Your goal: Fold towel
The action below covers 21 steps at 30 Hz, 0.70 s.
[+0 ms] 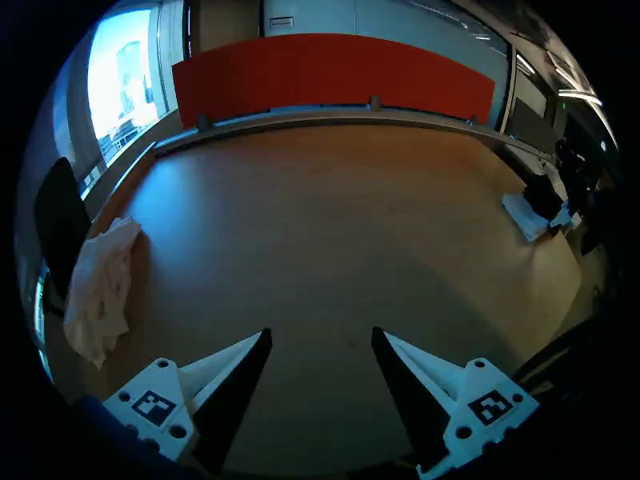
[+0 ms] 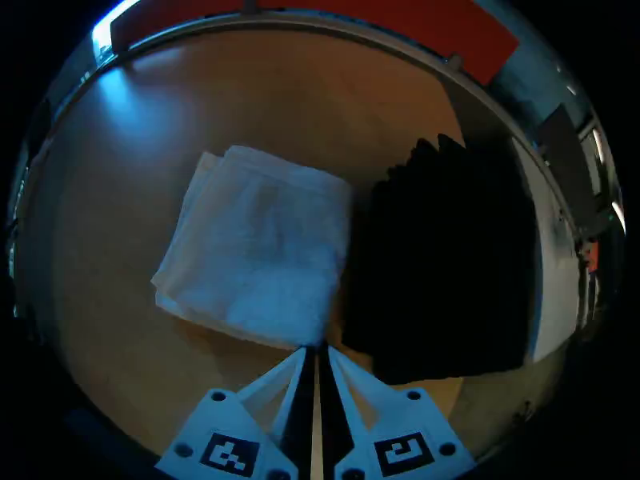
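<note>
one white folded towel lies flat on the wooden table, its right edge just beside a dark stack of cloth — so that piece looks finished. a second, crumpled towel sits in a heap at the table's left edge in the left gripper view, well apart from both tools. the step in hand, as i judge it, is the changeover from the done towel to the unfolded one.

the right gripper has its fingers drawn almost together, a thin slit between them, with the tips at the folded towel's near corner. whether they pinch a bit of its hem is hard to tell from this angle; nothing shows between them. the left gripper is spread wide and holds nothing, over bare wood.

the folded towel's long axis runs away from the right gripper, leaning a little to the left. the crumpled one stretches along the table edge, near to far.

next would call for swinging the left gripper over to the heap and finding a corner — then spreading it flat.
</note>
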Available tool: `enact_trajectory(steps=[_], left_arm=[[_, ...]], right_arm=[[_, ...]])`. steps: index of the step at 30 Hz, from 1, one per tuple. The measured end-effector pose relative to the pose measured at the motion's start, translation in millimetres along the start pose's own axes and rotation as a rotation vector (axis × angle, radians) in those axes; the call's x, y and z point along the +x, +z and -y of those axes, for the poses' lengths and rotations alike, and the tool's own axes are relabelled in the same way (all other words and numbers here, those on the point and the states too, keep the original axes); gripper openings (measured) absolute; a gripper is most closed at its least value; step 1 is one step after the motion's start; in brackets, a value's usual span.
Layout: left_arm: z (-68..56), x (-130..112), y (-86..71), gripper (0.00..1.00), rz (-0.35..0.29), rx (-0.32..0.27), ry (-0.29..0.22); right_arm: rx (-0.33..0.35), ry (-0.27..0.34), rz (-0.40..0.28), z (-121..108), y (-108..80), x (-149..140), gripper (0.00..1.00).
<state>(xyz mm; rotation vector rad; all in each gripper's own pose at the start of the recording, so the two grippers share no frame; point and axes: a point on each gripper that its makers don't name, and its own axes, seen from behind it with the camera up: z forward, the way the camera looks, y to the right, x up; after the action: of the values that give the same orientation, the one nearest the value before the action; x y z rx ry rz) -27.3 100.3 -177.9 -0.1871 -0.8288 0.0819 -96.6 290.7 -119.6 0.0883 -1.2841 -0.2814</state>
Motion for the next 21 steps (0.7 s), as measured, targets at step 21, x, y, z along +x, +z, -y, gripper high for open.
enact_trajectory(steps=[21], left_arm=[[-2.4, 2.4, 0.3, 0.92, -0.004, 0.000, -0.001]], right_arm=[[0.013, 0.000, 0.011, 1.8, 0.3, -5.3, 0.07]])
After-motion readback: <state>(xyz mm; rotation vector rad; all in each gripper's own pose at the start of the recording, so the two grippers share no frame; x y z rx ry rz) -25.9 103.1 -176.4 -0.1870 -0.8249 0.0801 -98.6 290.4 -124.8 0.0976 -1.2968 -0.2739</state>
